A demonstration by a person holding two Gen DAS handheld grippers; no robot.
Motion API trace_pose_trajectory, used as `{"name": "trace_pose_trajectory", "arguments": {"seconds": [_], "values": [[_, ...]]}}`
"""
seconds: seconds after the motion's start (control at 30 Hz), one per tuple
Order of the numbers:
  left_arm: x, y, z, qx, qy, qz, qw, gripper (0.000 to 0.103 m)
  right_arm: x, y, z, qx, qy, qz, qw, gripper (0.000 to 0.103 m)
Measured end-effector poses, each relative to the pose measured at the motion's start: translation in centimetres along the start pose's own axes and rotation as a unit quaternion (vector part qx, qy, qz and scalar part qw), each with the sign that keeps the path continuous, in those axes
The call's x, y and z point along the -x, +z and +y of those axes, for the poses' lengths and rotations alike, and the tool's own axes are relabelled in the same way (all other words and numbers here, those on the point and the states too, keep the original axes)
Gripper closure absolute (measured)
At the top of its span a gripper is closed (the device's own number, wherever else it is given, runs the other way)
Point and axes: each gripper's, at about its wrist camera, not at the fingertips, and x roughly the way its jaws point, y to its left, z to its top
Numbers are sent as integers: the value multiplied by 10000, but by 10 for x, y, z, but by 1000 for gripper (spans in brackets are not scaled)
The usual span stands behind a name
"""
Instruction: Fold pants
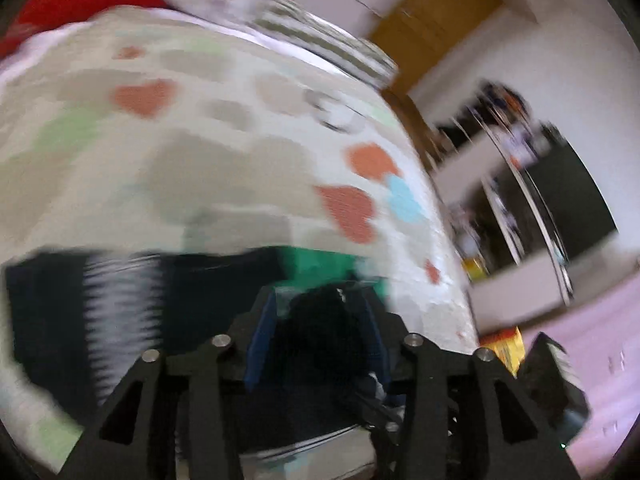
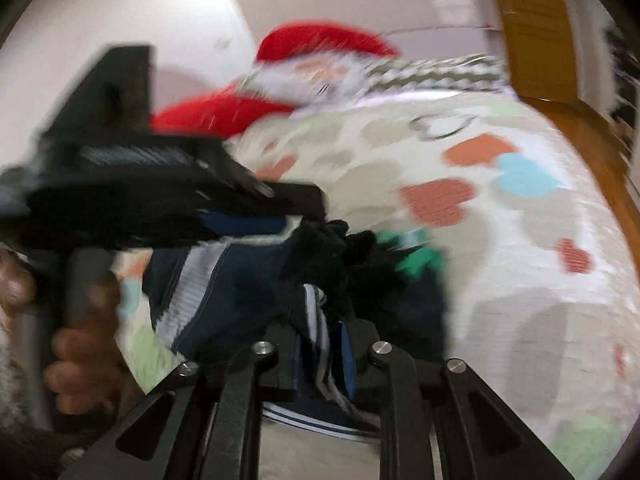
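Left wrist view shows my left gripper (image 1: 320, 312) with its blue pads set either side of a bunch of dark cloth, a fold of the pants (image 1: 192, 304). The cloth fills the gap and the pads look pressed to it, so I judge that I am gripping it. The pants are navy with white ribbed stripes, and they lie along the near edge of the bed (image 1: 240, 140), on its pale heart-printed cover, with a patch of something green (image 1: 320, 268) showing just beyond my jaws.

In the right wrist view my right gripper (image 2: 324, 340) has its pads close together around a striped edge of the same garment, and I read that as a grip too, though blur makes the contact hard to confirm. The left gripper shows here as well, held by a hand (image 2: 80, 340) at the left, its tip meeting the dark bunched cloth near the middle of the pants.

As for progress, I judge the fold is under way and not finished. The pants are rumpled and gathered, not lying in a flat, squared stack. Left to do: lay the held cloth over, flatten it, and release. A Santa plush (image 2: 320, 68) lies at the far edge of the bed, well apart from the work.
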Motion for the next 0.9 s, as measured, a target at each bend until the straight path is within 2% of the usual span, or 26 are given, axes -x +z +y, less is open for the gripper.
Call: {"name": "trace_pose_trajectory", "arguments": {"seconds": [0.07, 0.13, 0.27, 0.33, 0.4, 0.43, 0.47, 0.53, 0.57, 0.7, 0.83, 0.9], "values": [[24, -10, 25, 253, 262, -319, 9988, 49, -26, -4, 19, 222, 95, 416, 9988, 58], [46, -19, 50, 491, 400, -528, 9966, 48, -37, -6, 33, 394, 152, 686, 9968, 57], [72, -36, 87, 824, 564, -815, 9917, 48, -4, 2, 51, 557, 440, 630, 9955, 57], [77, -41, 101, 917, 698, -968, 9886, 48, 16, 14, 47, 478, 245, 375, 9979, 57], [79, -46, 119, 1122, 811, -987, 9854, 55, 25, 29, 42, 353, -132, 256, 9990, 57], [83, -51, 132, 1267, 794, -928, 9844, 66, 22, 36, 39, 283, -221, 275, 9990, 58], [81, -52, 138, 1370, 757, -865, 9839, 74, 15, 42, 35, 159, -256, 309, 9991, 62], [78, -55, 152, 1547, 752, -780, 9820, 79, -12, 52, 32, -62, -131, 544, 9984, 64], [78, -56, 156, 1612, 792, -776, 9807, 80, -26, 53, 33, -150, -122, 681, 9975, 65], [84, -63, 176, 1897, 834, -850, 9746, 80, -85, 35, 31, -107, -587, 1370, 9888, 65], [91, -71, 201, 2109, 815, -976, 9692, 80, -62, 46, 49, 142, -802, 1299, 9882, 65], [93, -75, 208, 2168, 742, -1016, 9681, 80, -47, 60, 69, 301, -642, 1143, 9909, 63]]}}
